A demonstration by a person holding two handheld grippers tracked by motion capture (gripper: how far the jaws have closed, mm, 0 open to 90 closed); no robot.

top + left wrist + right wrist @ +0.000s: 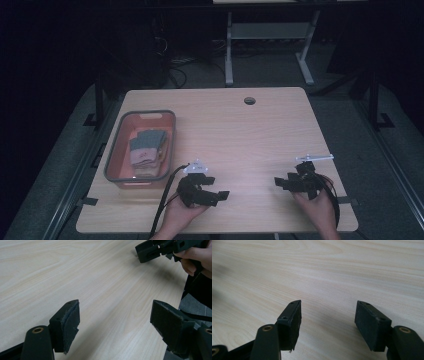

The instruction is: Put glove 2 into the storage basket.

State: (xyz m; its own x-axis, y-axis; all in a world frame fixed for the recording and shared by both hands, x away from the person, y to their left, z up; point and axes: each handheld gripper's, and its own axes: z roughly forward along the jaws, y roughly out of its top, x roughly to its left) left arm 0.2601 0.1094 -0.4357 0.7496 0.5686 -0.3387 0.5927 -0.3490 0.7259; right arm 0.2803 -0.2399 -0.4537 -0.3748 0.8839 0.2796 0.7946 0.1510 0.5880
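Worktop [240,130]: bare wood through the middle, open between both hands.
Tray [116,150]: near the left edge, folded cloths [147,147] inside.
Left tool [218,195]: low by the front edge, just right of the tray, jaws wide, empty.
Right tool [280,183]: near the right front corner, pointing inward, jaws wide, empty.

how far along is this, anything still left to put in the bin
Looks mostly done: folded cloths already lie in the orange bin. Nothing is in hand; the left gripper and right gripper both hover over bare table, jaws open and empty. No loose items show on the tabletop.
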